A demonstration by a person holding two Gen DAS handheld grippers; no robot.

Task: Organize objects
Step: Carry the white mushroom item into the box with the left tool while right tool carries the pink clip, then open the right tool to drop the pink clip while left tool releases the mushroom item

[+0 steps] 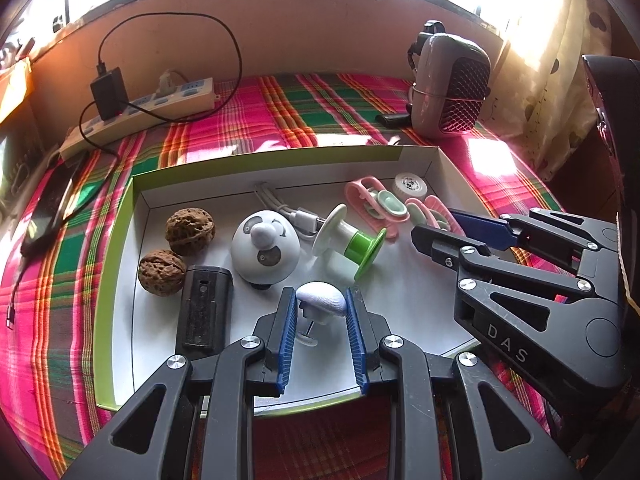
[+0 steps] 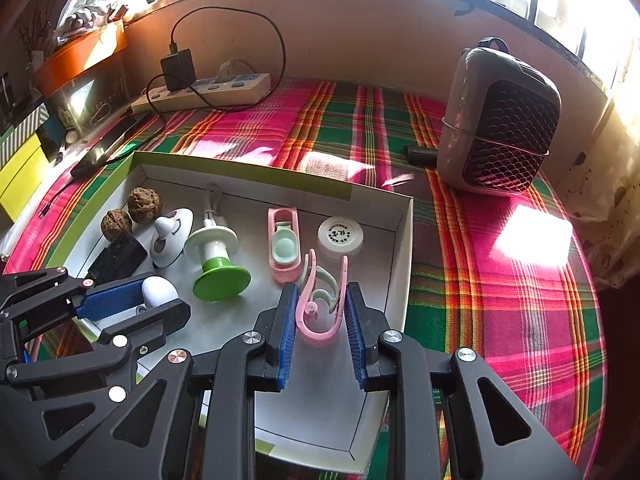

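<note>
A shallow white cardboard tray [image 1: 138, 216] with lime-green outer walls sat on the pink-and-green plaid cloth [image 1: 248, 116] and held everything being sorted. Nearest, the left gripper [image 1: 320, 300] had its ribbed blue pads pressed against a white dome-shaped cap [image 1: 322, 298] (its stem and clear base hung beneath). To the right, the right gripper [image 2: 320, 300] was clamped on a curved pink plastic clip [image 2: 320, 312] with a pale green inner loop, near the tray's right wall. On the left side of the tray lay a black rectangular block [image 1: 205, 310], and beyond it two wrinkled brown walnuts [image 1: 176, 250]. Mid-tray stood a smooth white dome toy [image 1: 265, 250] with a painted face and a white-and-green spool [image 1: 348, 242] tipped on its side. Farther back lay a white cable [image 1: 288, 210], a second pink clip [image 2: 283, 244] and a round white lid [image 2: 340, 237]. Beyond the tray, a grey heater [image 2: 496, 120] with a scaled black grille stood on the cloth, and a cream power strip [image 2: 208, 90] lay by the wall
</note>
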